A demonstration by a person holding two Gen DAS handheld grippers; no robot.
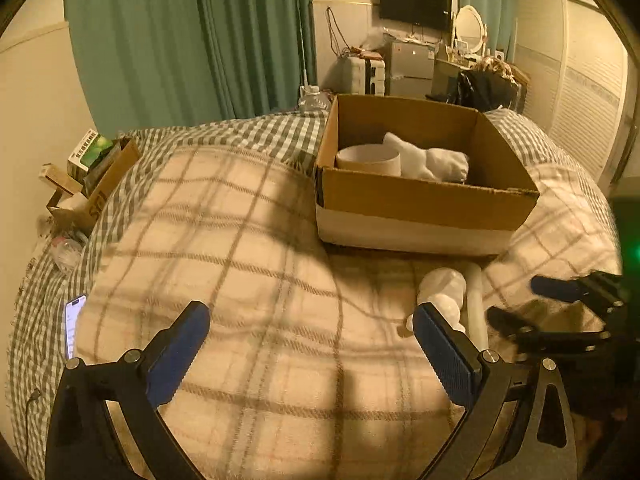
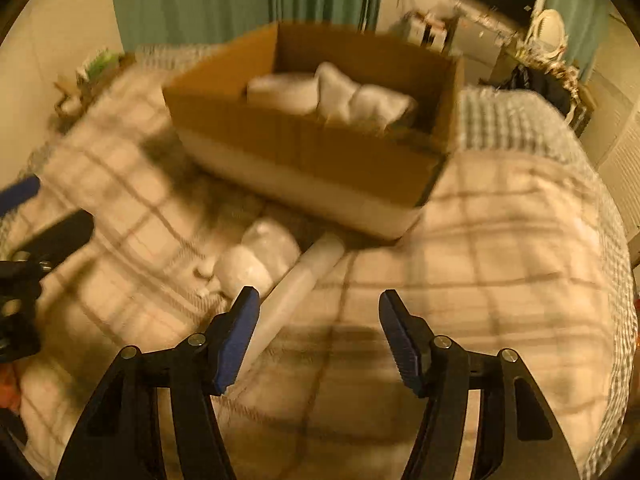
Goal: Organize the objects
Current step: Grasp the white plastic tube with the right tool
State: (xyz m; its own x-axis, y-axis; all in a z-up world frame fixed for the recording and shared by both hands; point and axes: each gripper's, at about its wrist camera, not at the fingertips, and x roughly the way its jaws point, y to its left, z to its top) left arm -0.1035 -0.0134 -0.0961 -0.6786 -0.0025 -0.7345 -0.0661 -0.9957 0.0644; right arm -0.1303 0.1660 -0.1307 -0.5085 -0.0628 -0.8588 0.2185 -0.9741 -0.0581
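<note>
Both grippers open, empty: left gripper (image 1: 310, 344), right gripper (image 2: 318, 330). White tube (image 2: 298, 292) on bed (image 2: 500, 248) before cardboard box (image 2: 320, 148), long axis toward box (beside white bundle (image 2: 256, 260)). Right gripper nearer, tube just left of its fingers.

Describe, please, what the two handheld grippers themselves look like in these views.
Both match: the left gripper and right gripper have black, angular frames with triangular cut-outs and silver round pivot bolts. Each finger carries a flat, rectangular, blue textured pad. No cables, markings or sleeves are visible.
</note>
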